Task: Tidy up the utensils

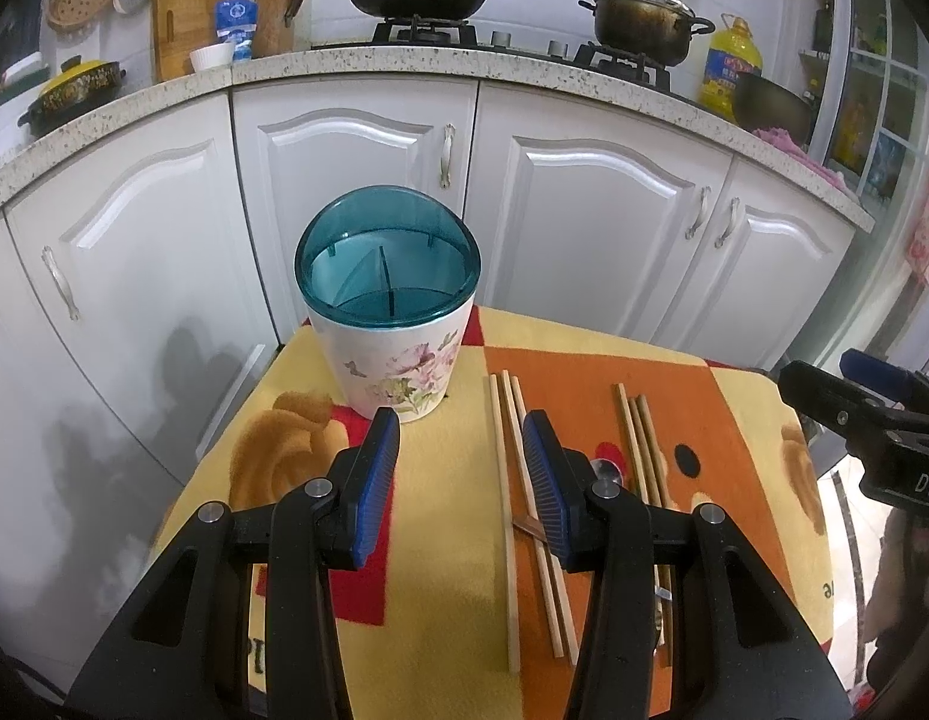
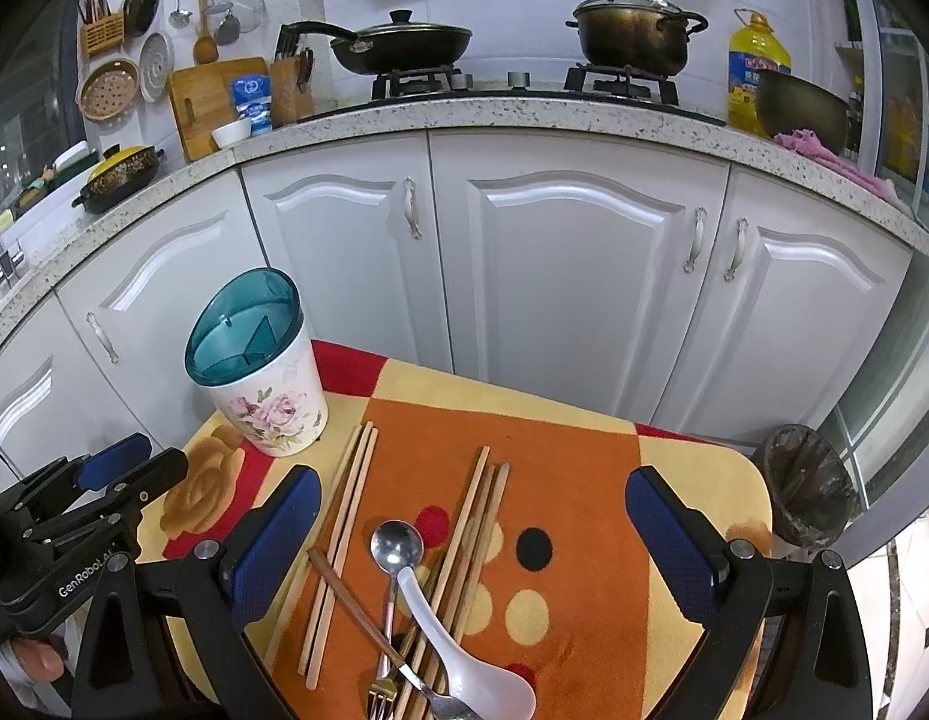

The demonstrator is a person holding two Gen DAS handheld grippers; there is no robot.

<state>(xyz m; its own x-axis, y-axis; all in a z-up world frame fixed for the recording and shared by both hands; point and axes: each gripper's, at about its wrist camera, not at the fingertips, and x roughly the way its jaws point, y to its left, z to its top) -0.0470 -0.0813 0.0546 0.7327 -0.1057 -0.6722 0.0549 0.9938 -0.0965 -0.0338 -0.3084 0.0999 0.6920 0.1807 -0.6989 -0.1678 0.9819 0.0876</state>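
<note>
Everything I have to sort lies loose on the patterned cloth point(image 2: 584, 450), and the floral utensil holder point(image 2: 266, 396) with its teal divided insert stands upright at the cloth's far left corner, with nothing in the compartments I can see. The relation that matters: the pile sits directly between and just below the fingers of my right gripper point(image 2: 473, 534), whose jaws stand wide apart with nothing in them, while my left gripper point(image 1: 461, 480) hangs nearer the holder, jaws about half open and empty, its right finger over the left chopstick group point(image 1: 512, 480). The chopsticks run long-axis away from me toward the cabinets, roughly in line with my fingers, so I judge a wrist roll is needed to close across one. My right hand is nearer the spoons; my left is nearer the holder. Counting: three chopsticks in the left group, three or four in the right group point(image 2: 476, 516), one metal spoon point(image 2: 395, 546), one white ceramic spoon point(image 2: 464, 648) overlapping the right group, one fork point(image 2: 381, 693), and a brown-handled utensil point(image 2: 356, 606) lying crosswise whose head I cannot tell.
</note>
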